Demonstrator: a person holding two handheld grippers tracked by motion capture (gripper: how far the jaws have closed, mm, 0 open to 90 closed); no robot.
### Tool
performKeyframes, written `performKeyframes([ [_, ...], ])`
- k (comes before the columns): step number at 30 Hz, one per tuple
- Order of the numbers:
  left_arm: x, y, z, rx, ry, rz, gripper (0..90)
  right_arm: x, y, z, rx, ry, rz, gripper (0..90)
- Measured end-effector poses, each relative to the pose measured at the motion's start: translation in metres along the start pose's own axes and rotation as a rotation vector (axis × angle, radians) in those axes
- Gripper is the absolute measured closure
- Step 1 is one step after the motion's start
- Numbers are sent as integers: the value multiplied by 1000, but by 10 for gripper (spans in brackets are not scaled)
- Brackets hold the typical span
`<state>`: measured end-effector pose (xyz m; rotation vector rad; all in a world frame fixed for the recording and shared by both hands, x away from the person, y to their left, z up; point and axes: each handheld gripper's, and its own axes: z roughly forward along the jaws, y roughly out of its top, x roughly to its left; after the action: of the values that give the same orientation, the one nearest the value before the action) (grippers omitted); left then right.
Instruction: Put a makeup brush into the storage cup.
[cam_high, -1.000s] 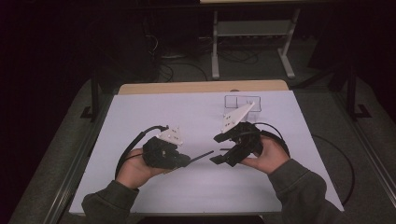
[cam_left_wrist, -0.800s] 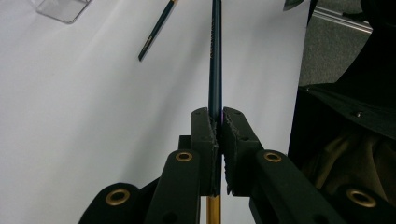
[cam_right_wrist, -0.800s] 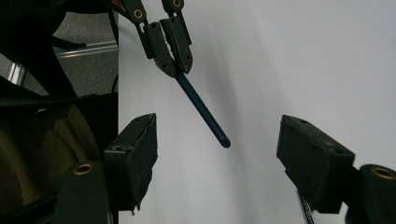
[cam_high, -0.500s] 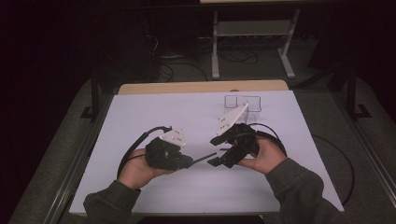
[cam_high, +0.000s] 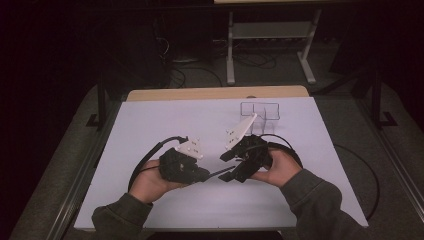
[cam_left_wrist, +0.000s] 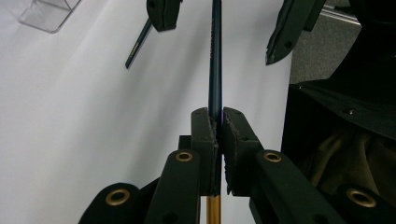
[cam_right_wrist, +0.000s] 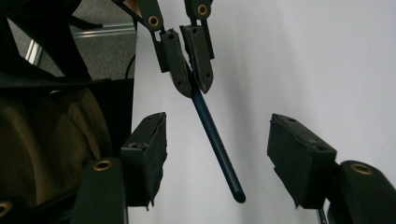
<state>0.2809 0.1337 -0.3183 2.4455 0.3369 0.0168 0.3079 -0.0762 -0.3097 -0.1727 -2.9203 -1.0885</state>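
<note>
left hand-held gripper (cam_left_wrist: 215, 135) is clamped on a thin dark pencil (cam_left_wrist: 215, 60), just above the worktop (cam_high: 165, 120). right hand-held gripper (cam_right_wrist: 217, 154) has been closing around its free end, pads not touching. looks light, stiff, slick; grab mid-shaft.

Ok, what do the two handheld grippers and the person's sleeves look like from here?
Both the left gripper and the right gripper are matte black with blocky, rough-faced pads and brass-coloured pivot rings. Each carries a pale three-cornered plate on top and trails a looping black cable. The sleeves are dark olive-grey fabric.
</note>
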Motion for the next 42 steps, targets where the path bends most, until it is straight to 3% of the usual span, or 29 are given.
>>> performKeyframes([
  [17, -3, 4, 6, 4, -13, 17, 837, 3, 2, 8, 44, 47, -36, 483],
  [28, -6, 6, 9, 6, -25, 38, 837, 5, 1, 12, 78, 70, -71, 640],
  [42, -8, 7, 13, 7, -44, 55, 837, 6, -1, 16, 107, 115, -85, 759],
])
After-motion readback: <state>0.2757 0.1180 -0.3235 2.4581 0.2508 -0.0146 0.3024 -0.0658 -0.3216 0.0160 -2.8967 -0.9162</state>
